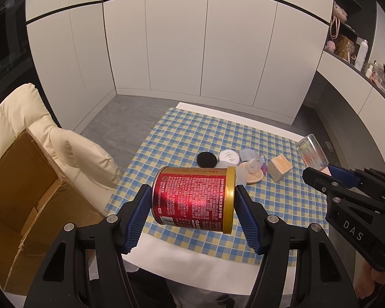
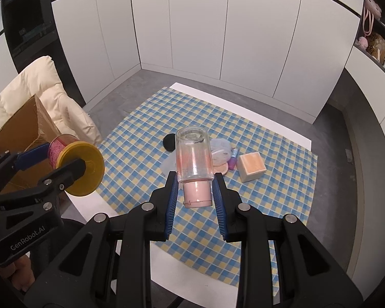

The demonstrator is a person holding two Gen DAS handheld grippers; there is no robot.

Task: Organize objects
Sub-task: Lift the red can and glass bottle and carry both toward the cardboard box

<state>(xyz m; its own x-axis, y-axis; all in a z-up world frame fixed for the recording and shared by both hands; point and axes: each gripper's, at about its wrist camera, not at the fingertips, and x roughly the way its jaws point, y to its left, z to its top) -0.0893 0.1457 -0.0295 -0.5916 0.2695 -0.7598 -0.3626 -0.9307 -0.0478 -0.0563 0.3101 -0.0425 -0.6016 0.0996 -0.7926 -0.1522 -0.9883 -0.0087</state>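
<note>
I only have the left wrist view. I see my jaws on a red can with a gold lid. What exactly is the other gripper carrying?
Observer: The right gripper is shut on a clear glass bottle with a pink cap, the cap end toward the camera.
Operator: Where do the pads sit on it?
Observer: Around the pink cap and the bottle's shoulder; the far end sticks out past the blue pads.
Operator: Anything lying under that bottle on the checked cloth?
Observer: Yes, a small purple tube lies beside a peach-topped square box.
</note>
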